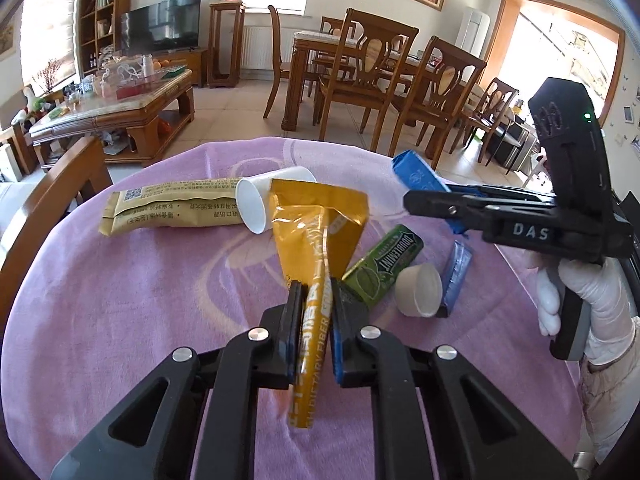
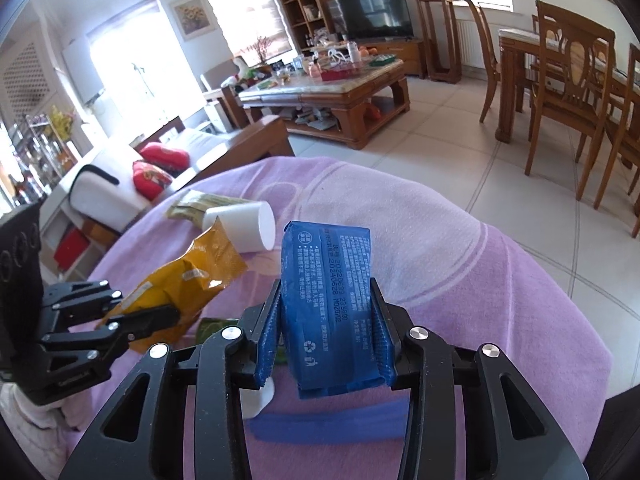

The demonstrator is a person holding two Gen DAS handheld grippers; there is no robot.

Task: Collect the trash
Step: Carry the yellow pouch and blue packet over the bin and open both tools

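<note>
The yellow fibre sachet (image 1: 320, 264) sits pinched between the two pads of my left tongs (image 1: 316, 300), its narrow printed end running back past the pads and its torn, flared top lifted above the pink cloth (image 1: 140, 300) that covers the bench. My right tongs (image 2: 326, 320) are closed on the blue wrapper (image 2: 330, 304), which stands upright between the blue pads and reaches well beyond their tips.

Just right of my left tongs a green Doublemint gum pack (image 1: 382, 264) lies flat on the cloth, touching a small white cap (image 1: 420, 290) on its side; beside that rests a thin blue foil strip (image 1: 456, 276). Behind the sachet a white paper cup (image 1: 264, 200) lies tipped over, its mouth towards me, across the end of a long tan packet (image 1: 168, 208).

My right hand (image 1: 592, 312), in a white glove, grips the black handle of the right tool at the edge of the bench.
</note>
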